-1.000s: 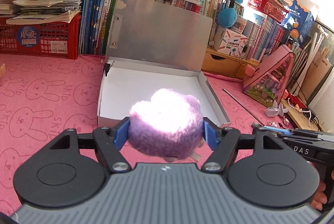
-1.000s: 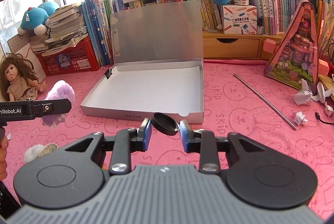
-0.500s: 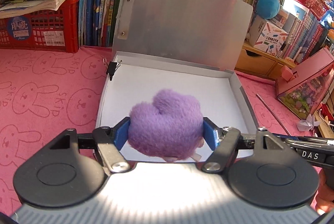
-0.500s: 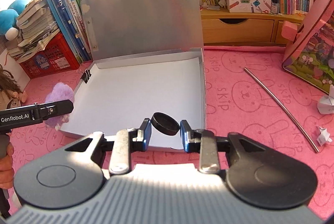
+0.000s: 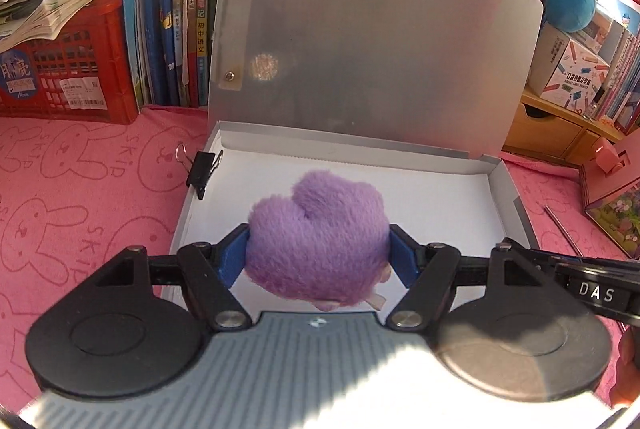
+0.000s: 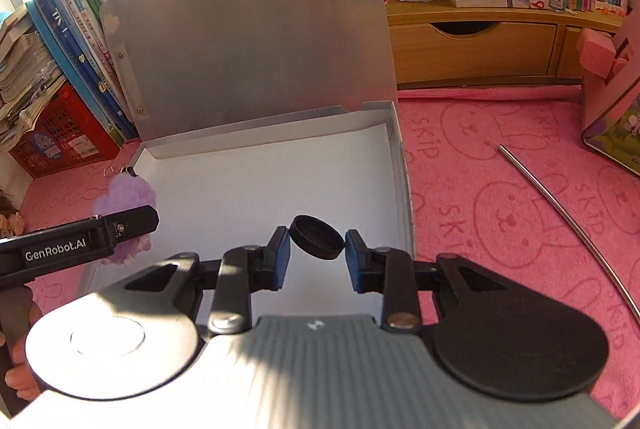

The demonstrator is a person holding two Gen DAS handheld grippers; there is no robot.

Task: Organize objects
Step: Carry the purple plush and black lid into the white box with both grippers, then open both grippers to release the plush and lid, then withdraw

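My left gripper (image 5: pixel 318 253) is shut on a fluffy purple plush toy (image 5: pixel 316 229) and holds it over the near left part of an open silver box (image 5: pixel 508 185) with a white floor. The toy also shows in the right wrist view (image 6: pixel 124 195) behind the left gripper's body. My right gripper (image 6: pixel 317 253) is shut on a small round black cap (image 6: pixel 317 237), tilted, over the near right part of the box floor (image 6: pixel 260 189). The box lid (image 6: pixel 248 29) stands upright at the back.
A black binder clip (image 5: pixel 202 169) sits on the box's left wall. A metal rod (image 6: pixel 568 213) lies on the pink bunny cloth (image 6: pixel 500 189) to the right. A red crate (image 5: pixel 64 69), books and a wooden drawer shelf (image 6: pixel 480 45) line the back. A pink triangular case (image 6: pixel 616 109) stands at the right.
Both grippers have moved forward and over the open box, each with its object still held. The box now fills more of both views.
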